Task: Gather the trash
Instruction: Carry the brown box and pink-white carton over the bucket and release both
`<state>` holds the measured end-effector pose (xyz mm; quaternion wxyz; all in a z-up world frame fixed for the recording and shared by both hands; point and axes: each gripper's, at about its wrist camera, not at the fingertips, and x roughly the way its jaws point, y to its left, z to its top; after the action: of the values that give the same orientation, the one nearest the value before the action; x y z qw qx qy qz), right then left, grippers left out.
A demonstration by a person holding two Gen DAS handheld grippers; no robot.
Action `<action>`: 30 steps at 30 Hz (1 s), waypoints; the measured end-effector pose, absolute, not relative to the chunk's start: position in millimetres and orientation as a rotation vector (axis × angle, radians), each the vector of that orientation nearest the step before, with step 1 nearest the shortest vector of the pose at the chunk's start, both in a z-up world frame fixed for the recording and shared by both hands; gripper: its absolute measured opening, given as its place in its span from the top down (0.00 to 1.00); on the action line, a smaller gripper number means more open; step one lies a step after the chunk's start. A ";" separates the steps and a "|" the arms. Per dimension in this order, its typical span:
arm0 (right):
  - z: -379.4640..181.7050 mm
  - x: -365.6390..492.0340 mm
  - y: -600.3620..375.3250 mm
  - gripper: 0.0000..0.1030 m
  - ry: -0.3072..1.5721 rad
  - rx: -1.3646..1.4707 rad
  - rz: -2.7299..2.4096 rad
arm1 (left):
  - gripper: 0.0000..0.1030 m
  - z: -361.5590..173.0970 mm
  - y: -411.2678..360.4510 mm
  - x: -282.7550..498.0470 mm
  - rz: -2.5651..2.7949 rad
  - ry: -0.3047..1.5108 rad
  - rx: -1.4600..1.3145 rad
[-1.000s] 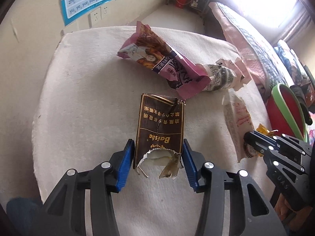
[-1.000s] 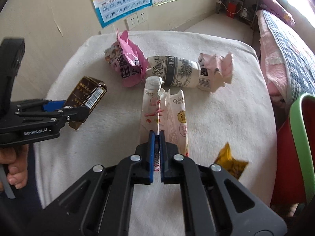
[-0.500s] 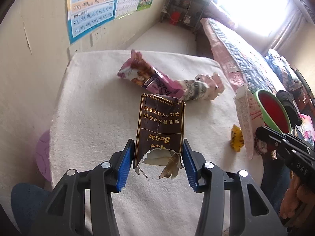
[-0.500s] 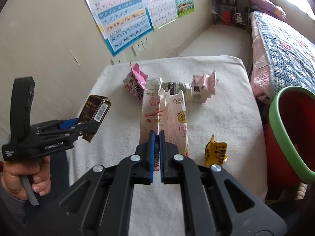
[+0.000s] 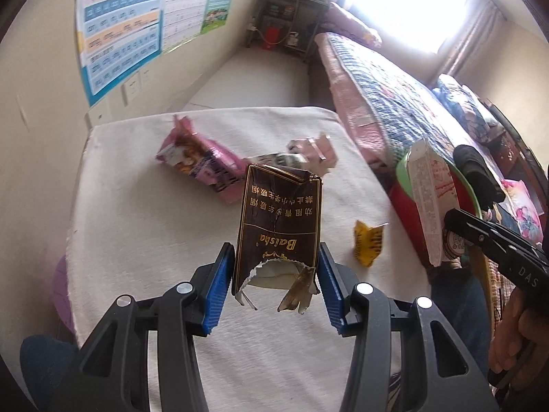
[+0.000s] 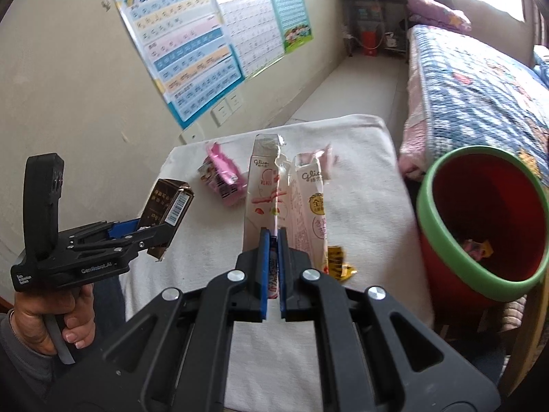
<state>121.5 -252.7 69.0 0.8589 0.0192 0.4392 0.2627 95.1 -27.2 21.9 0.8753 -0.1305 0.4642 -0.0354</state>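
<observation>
My left gripper (image 5: 272, 257) is shut on a torn dark brown cigarette pack (image 5: 279, 226), held in the air above the white cloth-covered table (image 5: 137, 240). The same pack (image 6: 168, 206) shows in the right wrist view, at the left, in the left gripper (image 6: 151, 230). My right gripper (image 6: 273, 237) is shut on a flattened white and pink snack box (image 6: 284, 199), also lifted off the table. That box (image 5: 429, 199) hangs at the right in the left wrist view. A red bin with a green rim (image 6: 480, 219) stands right of the table, with some wrappers inside.
On the table lie a pink snack bag (image 5: 199, 161), a crumpled pale carton (image 5: 308, 151) behind it, and a small yellow wrapper (image 5: 367, 243) near the right edge. A bed (image 6: 480, 79) runs along the right. Posters (image 6: 206, 51) hang on the wall behind.
Both grippers have risen with their loads, so the table looks farther away. The right gripper has swung toward the bin, which now shows more fully.
</observation>
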 end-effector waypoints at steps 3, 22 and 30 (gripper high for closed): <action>72.5 125.5 -267.6 0.95 0.908 0.046 0.523 | 0.56 27.0 -39.3 102.5 -0.097 0.962 -0.269; 103.8 149.6 -374.2 0.95 0.825 0.094 0.322 | 0.56 73.0 -153.0 165.0 -0.312 0.900 -0.200; 102.7 157.9 -413.8 0.95 0.817 0.120 0.244 | 0.56 86.0 -199.8 183.5 -0.391 0.892 -0.160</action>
<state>157.9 -413.8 102.7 0.9088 0.0582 0.3959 0.1182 183.5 -199.8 86.0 0.8806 -0.0767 0.4282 -0.1879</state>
